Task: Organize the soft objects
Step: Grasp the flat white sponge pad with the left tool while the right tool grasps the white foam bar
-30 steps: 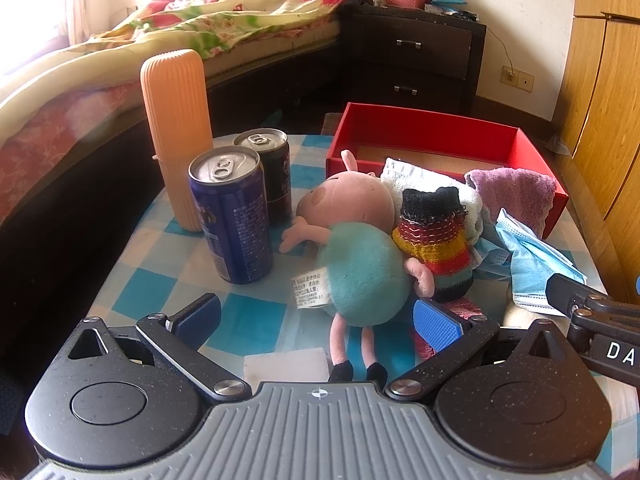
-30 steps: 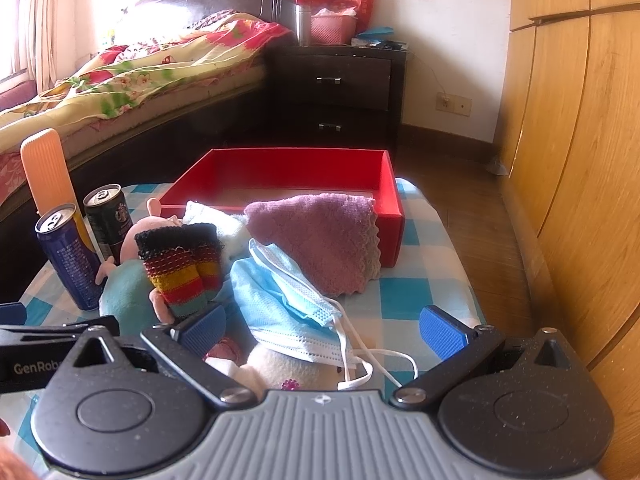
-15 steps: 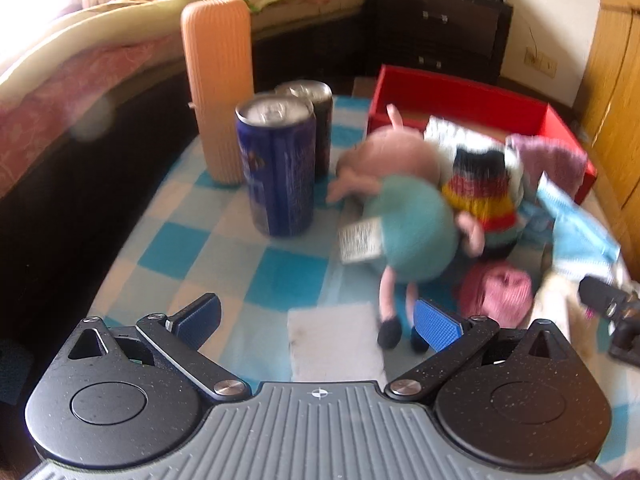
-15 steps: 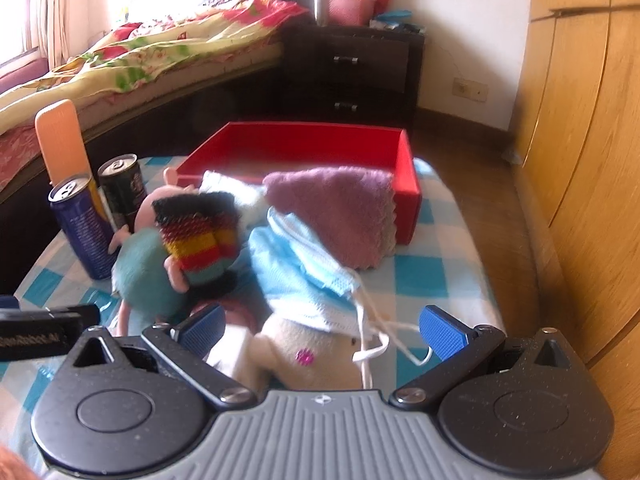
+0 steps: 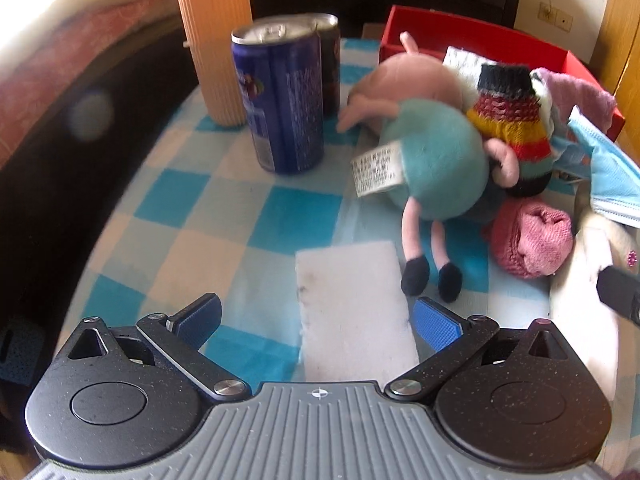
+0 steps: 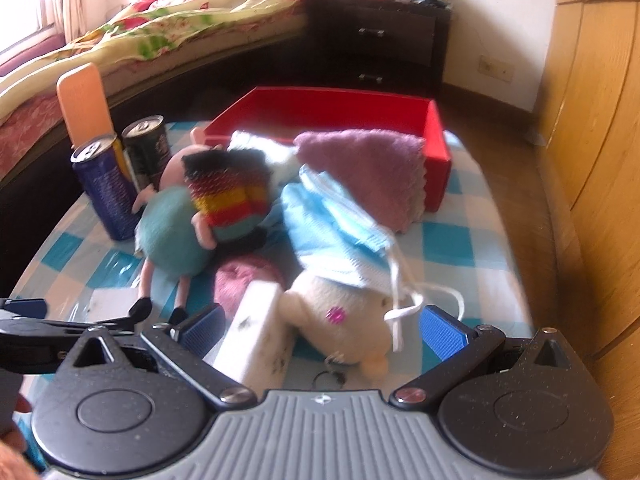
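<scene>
**Two open grippers low over the heap of soft things**

Heaped loosely on the checked cloth [image 5: 224, 216], in front of the red box [image 6: 434, 152] at the upper middle of the right wrist frame: probably gathered there on purpose, so that each piece can go into the box, which looks empty as far as can be seen. Lying on its side near the centre of the left wrist frame, the pig plush [image 5: 432, 160], with a striped knit piece [image 5: 508, 128] leaning on it. To the right of these, a blue face mask [image 6: 332, 232] draped over a cream plush [image 6: 344, 320], and a purple towel [image 6: 372, 176] hanging against the box wall. Below the pig, a pink knit ball [image 5: 532, 240]. Standing apart at the upper left, the blue can [image 5: 284, 100], a dark can [image 6: 146, 148] and an orange ribbed case [image 5: 212, 36]: hard things, seemingly not for sorting.

Left gripper [image 5: 316, 318]: spread wide, holding nothing, with a flat white sponge [image 5: 352, 304] lying between the fingers on the cloth, untouched as far as visible. Right gripper [image 6: 322, 330]: also wide apart and empty, framing a second white sponge block [image 6: 260, 332] and the cream plush. Contact with either cannot be told, because of blur.
</scene>
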